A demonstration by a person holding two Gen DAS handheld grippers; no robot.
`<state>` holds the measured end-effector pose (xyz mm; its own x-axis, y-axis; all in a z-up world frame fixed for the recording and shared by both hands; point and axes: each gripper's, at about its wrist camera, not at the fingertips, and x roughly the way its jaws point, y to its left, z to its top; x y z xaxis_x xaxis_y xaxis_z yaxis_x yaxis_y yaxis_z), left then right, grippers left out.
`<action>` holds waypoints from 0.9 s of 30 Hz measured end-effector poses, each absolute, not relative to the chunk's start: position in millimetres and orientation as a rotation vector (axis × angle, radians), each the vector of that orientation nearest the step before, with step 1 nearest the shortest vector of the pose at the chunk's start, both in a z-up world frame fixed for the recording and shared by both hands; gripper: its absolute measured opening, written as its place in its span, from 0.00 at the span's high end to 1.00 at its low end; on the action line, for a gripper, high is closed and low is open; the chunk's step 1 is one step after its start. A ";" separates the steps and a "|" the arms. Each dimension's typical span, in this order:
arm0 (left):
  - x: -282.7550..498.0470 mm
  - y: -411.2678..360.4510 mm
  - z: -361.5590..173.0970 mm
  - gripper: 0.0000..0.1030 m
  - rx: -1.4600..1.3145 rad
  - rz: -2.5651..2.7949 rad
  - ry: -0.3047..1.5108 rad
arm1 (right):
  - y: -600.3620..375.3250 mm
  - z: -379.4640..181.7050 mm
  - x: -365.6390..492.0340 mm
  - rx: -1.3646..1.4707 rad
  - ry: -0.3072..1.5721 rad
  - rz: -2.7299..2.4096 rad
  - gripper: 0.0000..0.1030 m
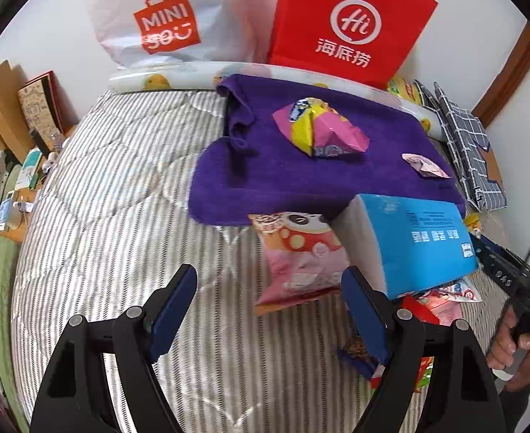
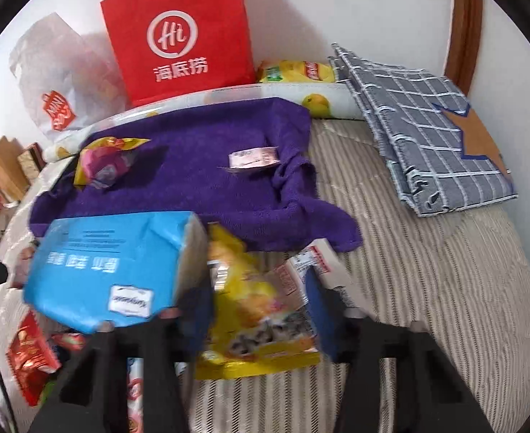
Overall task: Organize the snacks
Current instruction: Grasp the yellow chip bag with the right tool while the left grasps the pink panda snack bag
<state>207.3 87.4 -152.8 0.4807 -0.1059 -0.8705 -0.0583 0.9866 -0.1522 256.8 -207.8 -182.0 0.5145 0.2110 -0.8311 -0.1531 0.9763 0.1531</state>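
Item: yellow snack packet (image 2: 254, 310), foil, printed, lying flat on the striped quilt (image 2: 427, 288) just in front of the purple towel (image 2: 200, 166); the right gripper (image 2: 255, 310) has its blue pads on either side of it, jaws drawn in and clamped on the packet, presumably to lift it clear of the pile. Adjoining on its left: blue paper bag (image 2: 106, 263), tipped on its side, mouth toward the packet, with red wrappers (image 2: 30, 357) spilled beneath, likely the source of the loose stock. Pink snack packet (image 1: 297, 259) lies beside the bag's other flank. Left gripper (image 1: 268, 306): jaws wide apart, empty, hanging over the quilt near the pink packet, seemingly waiting its turn. On the towel, set apart as if already sorted: pink-and-yellow packet (image 1: 319, 126) and a small pink sachet (image 1: 425, 166). Behind, against the wall: red carrier bag (image 1: 347, 18), white carrier bag (image 1: 163, 18). Far right: folded checked cloth (image 2: 427, 133).
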 end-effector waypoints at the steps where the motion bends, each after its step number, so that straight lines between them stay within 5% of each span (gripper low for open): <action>1: 206.2 89.4 -153.5 0.21 -0.166 -0.024 1.071 | -208.2 -180.4 255.2 0.060 1.002 0.212 0.75; 16: 218.4 80.7 -159.0 0.21 -0.192 -0.061 1.057 | -221.1 -132.7 214.3 0.058 0.898 0.197 0.78; 27: 248.3 72.5 -174.4 0.21 -0.193 -0.025 1.100 | -227.3 -159.7 203.9 0.056 0.979 0.197 0.78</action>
<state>248.3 72.5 -174.4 0.4548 -0.1156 -0.8831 -0.0755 0.9830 -0.1675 203.9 -227.3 -159.7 0.5413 0.1911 -0.8188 -0.1406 0.9807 0.1360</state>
